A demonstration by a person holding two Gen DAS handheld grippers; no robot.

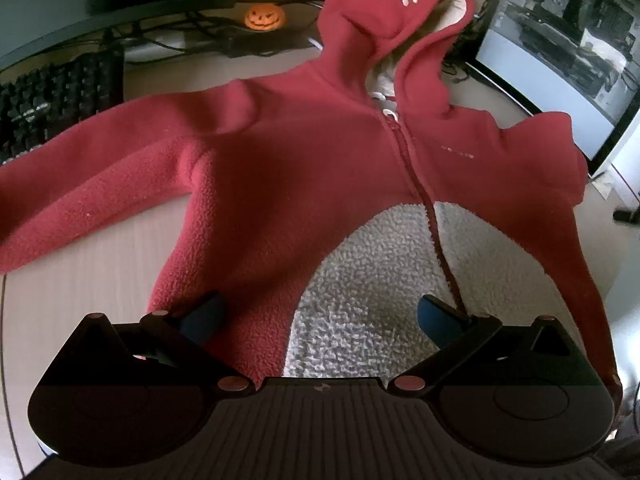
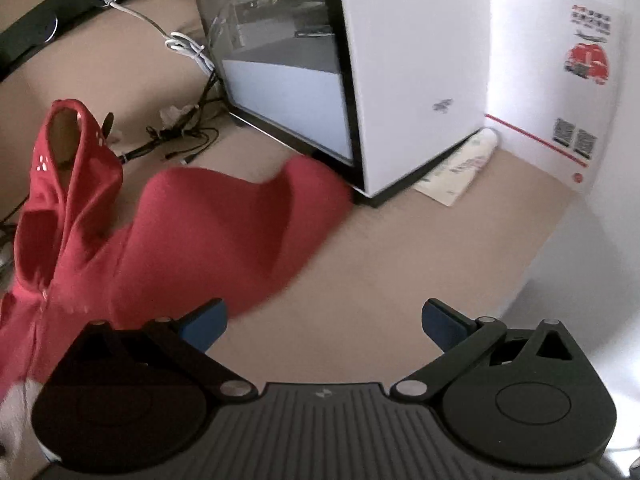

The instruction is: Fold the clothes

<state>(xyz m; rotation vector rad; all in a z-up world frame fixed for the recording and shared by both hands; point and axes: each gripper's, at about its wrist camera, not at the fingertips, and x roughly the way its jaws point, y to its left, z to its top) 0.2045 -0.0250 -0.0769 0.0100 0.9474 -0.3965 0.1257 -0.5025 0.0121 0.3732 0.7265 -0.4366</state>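
Note:
A red fleece hooded jacket (image 1: pixel 280 168) with a white fleece belly patch (image 1: pixel 372 280) lies face up on the tan desk, zipped, hood toward the back. Its left sleeve (image 1: pixel 80 200) stretches out to the left; the other sleeve is bunched up at the right. My left gripper (image 1: pixel 320 316) hovers open over the lower hem, its blue pads on either side of the white patch, holding nothing. In the right wrist view the same jacket (image 2: pixel 192 232) fills the left side, its bunched sleeve (image 2: pixel 312 188) reaching the white box. My right gripper (image 2: pixel 324 320) is open over bare desk beside that sleeve.
A black keyboard (image 1: pixel 52 100) and an orange pumpkin figure (image 1: pixel 265 17) sit at the back left under a monitor. A white computer case with a glass panel (image 2: pixel 352 80) stands at the right, with tangled cables (image 2: pixel 180 132) behind the hood. Papers (image 2: pixel 460 172) lie by the case.

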